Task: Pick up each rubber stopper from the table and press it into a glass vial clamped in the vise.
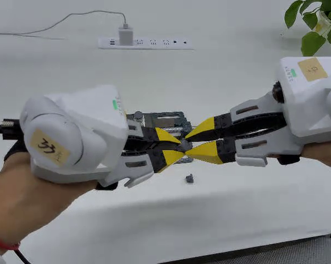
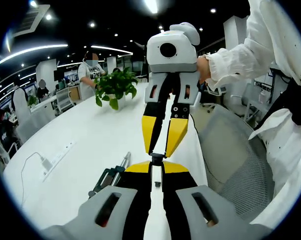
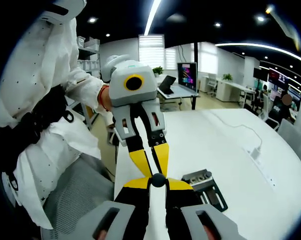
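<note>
Pinching one stopper [image 3: 158, 180] above vise [image 1: 164, 117], left tongs [image 2: 157, 164], right tongs [image 1: 187, 144]; loose stopper [image 1: 189, 178] nearby.

White table [image 1: 237, 209], white power strip [image 1: 145, 42] laid near the far edge, dark metal vise [image 1: 160, 120] set mid-table, small grey rubber stopper [image 1: 189, 178] before it

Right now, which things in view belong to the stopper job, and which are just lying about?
Job in hand:
left gripper
right gripper
gripped stopper, where the two grippers' tips meet
loose stopper
vise

Lying about:
power strip
charger with its cable
potted plant
</note>
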`<state>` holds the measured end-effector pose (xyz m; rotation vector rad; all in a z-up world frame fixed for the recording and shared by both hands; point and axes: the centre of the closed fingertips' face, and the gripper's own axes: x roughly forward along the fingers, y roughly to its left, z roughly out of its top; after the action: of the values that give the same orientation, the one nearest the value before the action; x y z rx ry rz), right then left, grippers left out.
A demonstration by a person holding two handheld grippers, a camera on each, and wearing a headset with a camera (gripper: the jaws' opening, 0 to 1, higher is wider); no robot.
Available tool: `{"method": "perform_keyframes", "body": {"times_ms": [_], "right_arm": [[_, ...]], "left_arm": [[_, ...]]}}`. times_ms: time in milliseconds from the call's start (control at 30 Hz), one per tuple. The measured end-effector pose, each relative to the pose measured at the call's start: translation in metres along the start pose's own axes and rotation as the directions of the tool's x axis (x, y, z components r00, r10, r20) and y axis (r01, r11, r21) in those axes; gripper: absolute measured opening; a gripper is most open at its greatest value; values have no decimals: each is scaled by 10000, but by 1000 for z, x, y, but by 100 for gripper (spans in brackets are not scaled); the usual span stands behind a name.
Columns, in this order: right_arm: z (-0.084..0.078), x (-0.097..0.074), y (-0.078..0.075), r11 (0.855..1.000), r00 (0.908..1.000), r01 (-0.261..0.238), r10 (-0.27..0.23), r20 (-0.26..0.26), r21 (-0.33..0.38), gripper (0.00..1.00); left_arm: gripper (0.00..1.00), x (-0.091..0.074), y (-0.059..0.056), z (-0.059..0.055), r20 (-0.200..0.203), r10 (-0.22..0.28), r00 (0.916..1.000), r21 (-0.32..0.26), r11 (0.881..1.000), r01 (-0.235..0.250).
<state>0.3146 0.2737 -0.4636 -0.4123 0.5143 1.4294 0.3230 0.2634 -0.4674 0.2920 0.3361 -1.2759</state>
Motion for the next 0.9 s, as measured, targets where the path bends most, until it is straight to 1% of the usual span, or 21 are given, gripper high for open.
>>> {"method": "perform_keyframes", "body": {"times_ms": [100,200,367,500,600,700,833,900], "right_arm": [[0,1,1,9997,10000,-47,48,-18,231,7],[-1,3,2,9998,10000,-33,34,-15,214,7],[-1,5,3,9994,10000,-57,58,-29,332,6],[0,6,3,9991,10000,-81,79,54,423,6],[1,8,3,9990,9999,-94,93,41,430,6],[1,7,1,9990,9999,-100,98,41,437,6],[0,5,-1,9989,10000,-26,25,4,473,6],[0,4,-3,9988,10000,57,-58,17,489,6]], "left_arm": [[3,0,-1,-2,13,-46,10000,45,10000,46],[4,-1,-1,-3,17,-28,10000,236,9997,27],[4,-1,-2,-5,12,-60,10000,251,9997,60],[7,-1,-3,-5,101,-106,9999,276,9996,104],[10,0,-3,-7,50,-110,9999,330,9994,109],[13,-1,-1,-8,105,-16,9999,274,9996,13],[17,-4,1,-12,68,68,10000,201,9998,-69],[20,-6,1,-13,150,126,9998,334,9994,-131]]}}
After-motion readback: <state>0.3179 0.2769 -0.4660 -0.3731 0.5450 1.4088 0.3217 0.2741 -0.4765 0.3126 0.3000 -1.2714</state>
